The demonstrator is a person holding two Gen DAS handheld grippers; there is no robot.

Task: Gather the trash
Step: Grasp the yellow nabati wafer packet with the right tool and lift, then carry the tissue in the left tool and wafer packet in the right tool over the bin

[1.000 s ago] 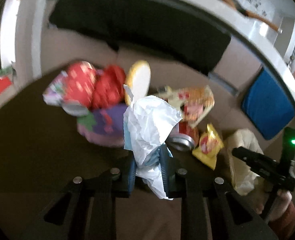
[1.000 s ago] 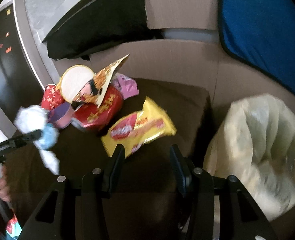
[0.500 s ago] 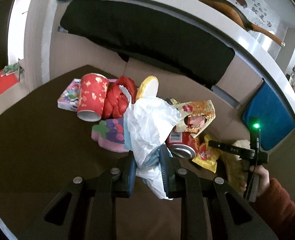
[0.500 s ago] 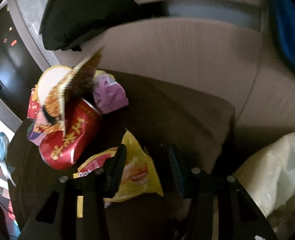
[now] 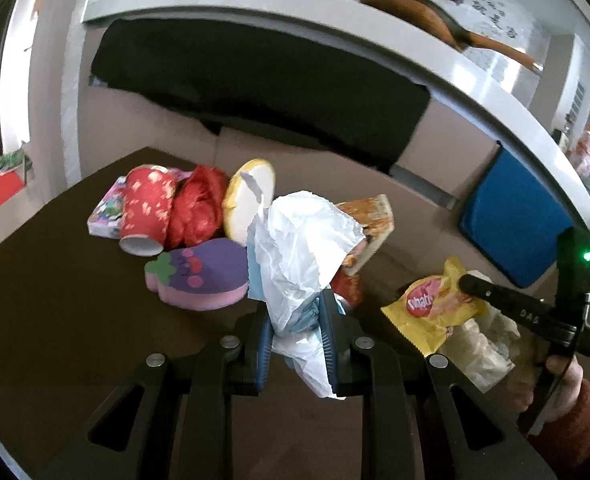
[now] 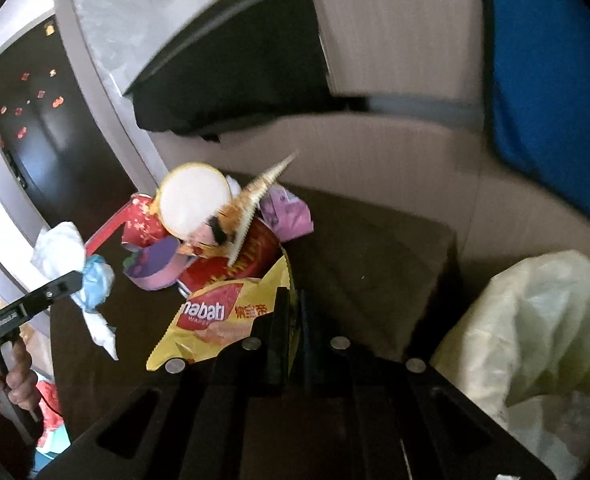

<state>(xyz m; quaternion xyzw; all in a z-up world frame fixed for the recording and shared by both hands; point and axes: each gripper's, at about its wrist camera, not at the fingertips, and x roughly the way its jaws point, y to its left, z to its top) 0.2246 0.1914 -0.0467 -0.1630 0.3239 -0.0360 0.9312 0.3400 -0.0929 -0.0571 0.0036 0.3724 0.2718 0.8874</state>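
Only the right wrist view showed the crinkly bag (image 6: 535, 344) at 3 o'clock. Left gripper (image 5: 295, 336) pinched crumpled tissue (image 5: 299, 248); right gripper (image 6: 293, 320) clamped glossy yellow wrapper (image 6: 219, 320).

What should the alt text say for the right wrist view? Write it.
The right tongs pinch a yellow Nabati wafer wrapper above a dark table. A pale trash bag sits to the right; the left tongs hold crumpled white paper beside piled trash.
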